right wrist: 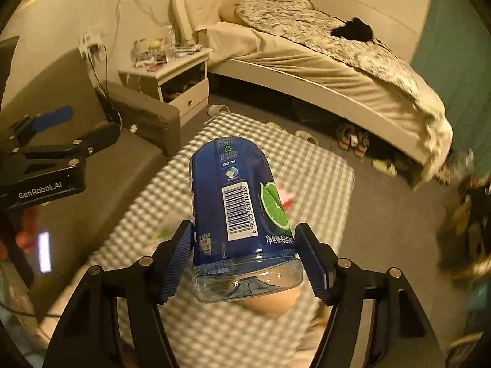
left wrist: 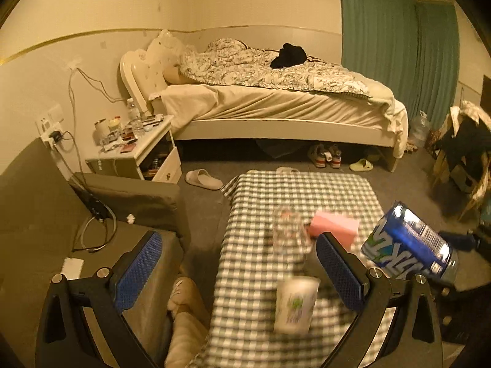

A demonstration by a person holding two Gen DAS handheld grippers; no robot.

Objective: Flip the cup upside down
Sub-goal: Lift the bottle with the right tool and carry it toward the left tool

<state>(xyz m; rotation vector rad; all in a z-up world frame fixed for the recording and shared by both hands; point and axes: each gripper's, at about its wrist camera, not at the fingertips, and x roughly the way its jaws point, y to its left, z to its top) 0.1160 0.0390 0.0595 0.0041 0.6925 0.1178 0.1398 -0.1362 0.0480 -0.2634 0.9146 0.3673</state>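
While right tongs (right wrist: 244, 257) pinching blue bottle (right wrist: 239, 214), left tongs (left wrist: 239, 276) spread, blurred cup (left wrist: 294, 305) seemingly empty.

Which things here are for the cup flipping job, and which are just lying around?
For the job:
- white cup, upright on the checked cloth
- left gripper, open, nothing in it

Just lying about:
- blue bottle, held in the right gripper
- clear glass
- pink sponge
- slipper on the floor
- bed
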